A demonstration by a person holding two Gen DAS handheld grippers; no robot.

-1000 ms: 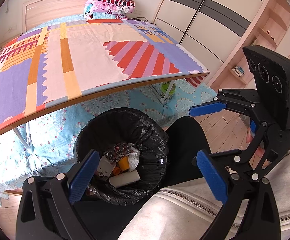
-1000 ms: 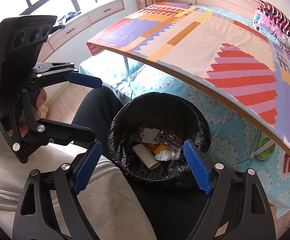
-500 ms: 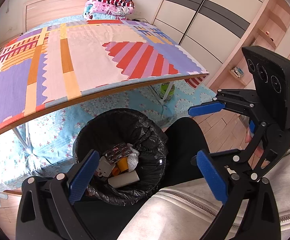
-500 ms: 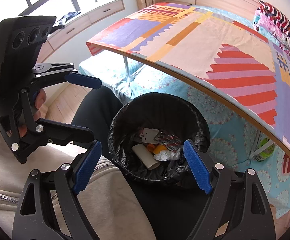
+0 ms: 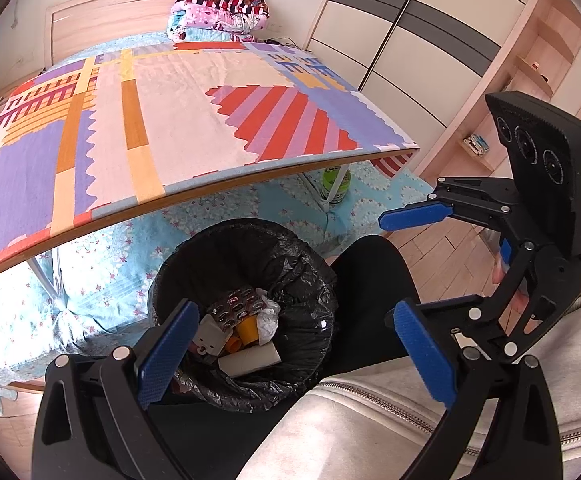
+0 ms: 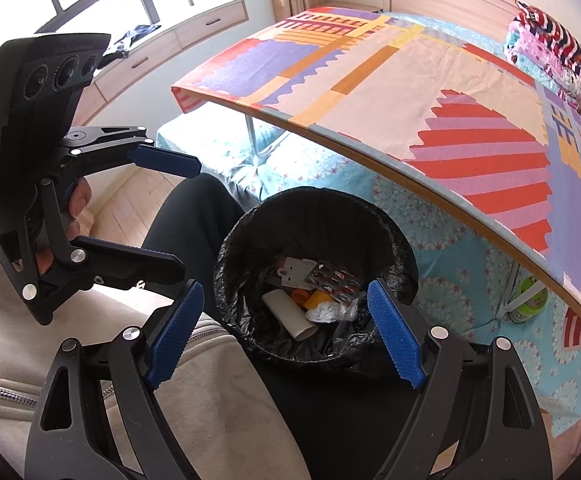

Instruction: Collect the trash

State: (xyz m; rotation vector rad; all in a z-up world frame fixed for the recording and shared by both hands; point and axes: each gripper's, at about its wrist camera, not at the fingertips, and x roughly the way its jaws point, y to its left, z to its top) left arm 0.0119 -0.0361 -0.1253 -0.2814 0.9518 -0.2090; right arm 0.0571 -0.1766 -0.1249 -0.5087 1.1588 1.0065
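Almost nothing has moved since a second ago: both grippers hang spread over the trash bin as before.

The left gripper [image 5: 290, 356] holds its blue pads wide apart with nothing between them, and the bin [image 5: 322, 300], lined with a black bag, sits just ahead of and below its fingertips. Inside lie a cardboard tube [image 5: 250, 358], an orange cap [image 5: 247, 330], a foil pill pack [image 5: 236, 306], a white plug [image 5: 209, 340] and crumpled plastic [image 5: 267, 316], unchanged. The right gripper [image 6: 286, 336] is likewise spread and empty, with the same bin directly in front of it. Beyond both grippers the table [image 5: 194, 120] with its patterned cloth stands over a blue floral bed [image 5: 102, 264]; a green bottle [image 5: 332, 184] stands far ahead, beside a table leg.
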